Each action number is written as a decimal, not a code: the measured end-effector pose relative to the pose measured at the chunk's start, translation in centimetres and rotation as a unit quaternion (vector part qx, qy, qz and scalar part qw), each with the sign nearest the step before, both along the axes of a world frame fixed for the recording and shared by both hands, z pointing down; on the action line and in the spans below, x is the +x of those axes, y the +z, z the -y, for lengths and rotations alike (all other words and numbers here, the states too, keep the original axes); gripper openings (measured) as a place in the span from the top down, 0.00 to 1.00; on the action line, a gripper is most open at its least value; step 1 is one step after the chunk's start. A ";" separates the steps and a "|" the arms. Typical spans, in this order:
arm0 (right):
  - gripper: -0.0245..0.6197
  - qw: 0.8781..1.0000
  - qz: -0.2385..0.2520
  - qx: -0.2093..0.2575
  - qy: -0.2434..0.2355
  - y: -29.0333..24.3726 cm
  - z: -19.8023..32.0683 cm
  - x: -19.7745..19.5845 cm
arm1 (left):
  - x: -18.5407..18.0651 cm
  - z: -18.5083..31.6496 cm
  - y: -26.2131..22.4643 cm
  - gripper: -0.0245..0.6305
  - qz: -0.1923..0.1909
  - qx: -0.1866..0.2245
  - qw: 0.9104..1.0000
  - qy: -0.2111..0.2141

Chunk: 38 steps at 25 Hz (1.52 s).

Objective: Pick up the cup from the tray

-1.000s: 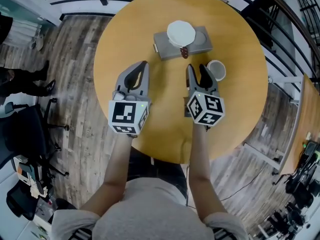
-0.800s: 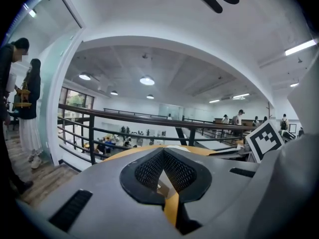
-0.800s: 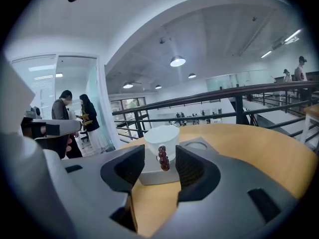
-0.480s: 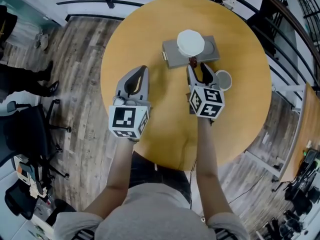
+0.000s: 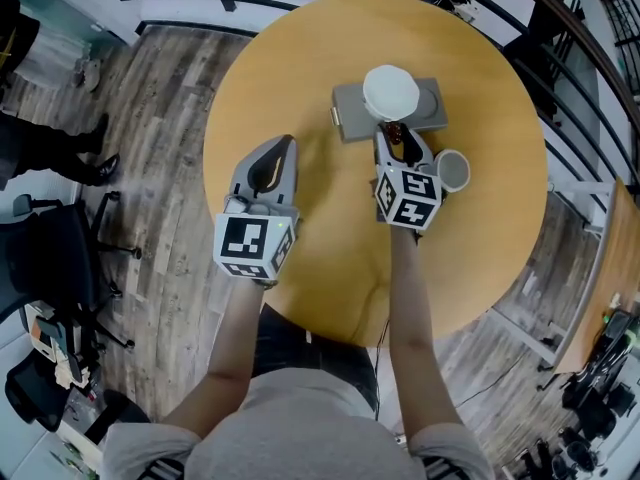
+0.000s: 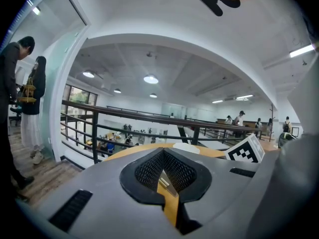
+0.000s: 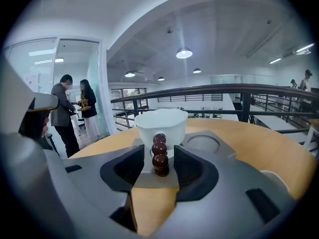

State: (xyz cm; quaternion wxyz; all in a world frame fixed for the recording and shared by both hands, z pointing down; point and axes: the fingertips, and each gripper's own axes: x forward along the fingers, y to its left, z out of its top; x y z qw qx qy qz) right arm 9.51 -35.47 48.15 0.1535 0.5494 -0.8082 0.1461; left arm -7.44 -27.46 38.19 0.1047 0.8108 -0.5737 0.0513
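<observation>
A white cup (image 5: 391,91) stands in the left recess of a grey tray (image 5: 430,113) at the table's far side. Its dark brown beaded handle (image 5: 393,128) points toward me. My right gripper (image 5: 398,140) reaches up to the tray's near edge. In the right gripper view the cup (image 7: 160,124) sits straight ahead. The beaded handle (image 7: 160,142) lies between the open jaws of that right gripper (image 7: 159,159), with a gap on each side. My left gripper (image 5: 283,146) hovers over bare table to the left, its tips together and nothing in them.
A second white cup (image 5: 452,170) stands on the round wooden table (image 5: 300,58), just right of my right gripper. The tray's right recess (image 7: 202,143) holds nothing. A railing (image 7: 239,91) rings the table, and two people (image 7: 67,114) stand beyond it.
My right gripper has moved forward to the tray, so the cup's handle now lies between its jaws. The left gripper has stayed in place.
</observation>
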 end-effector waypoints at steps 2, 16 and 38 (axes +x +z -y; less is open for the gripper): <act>0.70 1.000 -0.001 0.005 0.003 0.3 0.1 0.1 | 0.0 0.1 0.3 0.95 0.001 -0.002 1.000 0.000; 0.87 0.996 -0.027 0.080 -0.005 -0.2 0.5 -0.3 | 0.0 0.5 1.3 0.95 -0.020 -0.011 1.000 0.008; 0.91 0.994 0.042 0.090 0.046 -3.1 -0.7 0.6 | 0.0 0.9 2.1 0.95 -0.019 -0.016 1.000 0.006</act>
